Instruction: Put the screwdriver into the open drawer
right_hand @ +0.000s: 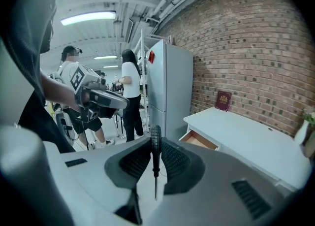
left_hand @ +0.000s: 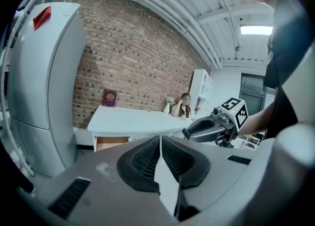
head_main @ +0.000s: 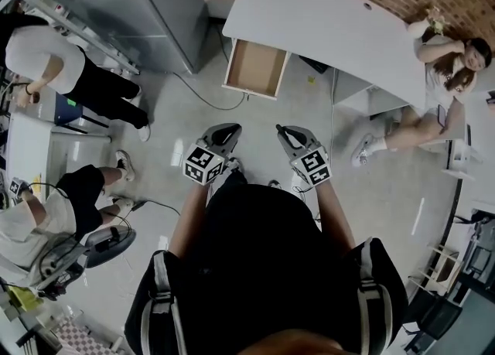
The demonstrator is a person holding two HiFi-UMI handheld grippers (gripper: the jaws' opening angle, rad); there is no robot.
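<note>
Gripping the screwdriver, your right gripper has its jaws clamped on the black handle, and the thin metal shaft points back toward the camera. Your left gripper is closed on nothing, its pads meeting. The open drawer juts from the white desk ahead of both grippers, well apart from them. Light floor lies between. A grey fridge stands near the drawer's left edge.

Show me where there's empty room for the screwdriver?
The open drawer looks bare inside. The white desk above it is mostly bare, except a book by the wall. Left, people crowd the floor.
</note>
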